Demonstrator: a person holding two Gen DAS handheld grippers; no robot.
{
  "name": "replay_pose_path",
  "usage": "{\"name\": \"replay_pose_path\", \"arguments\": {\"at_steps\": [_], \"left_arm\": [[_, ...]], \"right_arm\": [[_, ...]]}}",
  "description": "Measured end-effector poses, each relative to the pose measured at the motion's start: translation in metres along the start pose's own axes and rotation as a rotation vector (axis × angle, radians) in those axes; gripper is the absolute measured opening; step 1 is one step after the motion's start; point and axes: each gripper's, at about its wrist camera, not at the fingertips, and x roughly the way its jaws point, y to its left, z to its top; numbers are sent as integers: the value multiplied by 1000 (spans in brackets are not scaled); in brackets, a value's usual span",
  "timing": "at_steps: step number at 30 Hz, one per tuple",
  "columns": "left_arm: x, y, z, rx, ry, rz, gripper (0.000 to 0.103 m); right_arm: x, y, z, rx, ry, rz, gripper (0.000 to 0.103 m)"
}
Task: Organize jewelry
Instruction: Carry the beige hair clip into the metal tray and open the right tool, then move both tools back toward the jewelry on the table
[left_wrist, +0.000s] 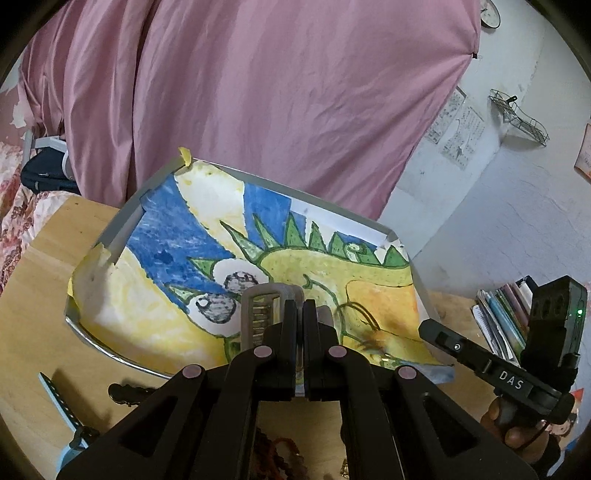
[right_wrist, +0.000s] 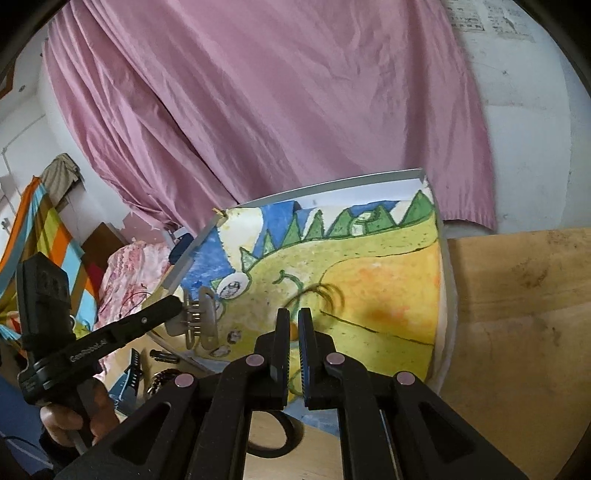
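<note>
1. The tray (left_wrist: 122, 218), lined with a dinosaur painting (left_wrist: 295, 266), is sitting at the tabletop's (left_wrist: 48, 295) far edge.
2. The left gripper (left_wrist: 300, 306) is clamping the beige hair claw (left_wrist: 258, 310) over the tray's near-left corner.
3. The right gripper (right_wrist: 294, 321) is hovering over the tray's near edge, fingers narrowly apart, gripping nothing.

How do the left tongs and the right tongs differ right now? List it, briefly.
The left tongs are shut on a grey hair claw clip; the right tongs hold nothing. The left tongs' jaws are pressed together; the right tongs' jaws stand a narrow gap apart. Both are black and hover over the tray.
</note>
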Motion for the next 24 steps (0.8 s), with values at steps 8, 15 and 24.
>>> {"name": "replay_pose_path", "arguments": {"at_steps": [8,15,24], "left_arm": [[-28,-3,-4,-42,-46,-20,62],[-75,-14,-19,29,-128,33,85],[-145,-6,-63,68,-251,84,98]], "right_arm": [[-31,9,-9,-25,-55,-21,56],[-71,29,-31,-93,-167,-15,102],[-116,76,-84,-239,-351,-31,103]]}}
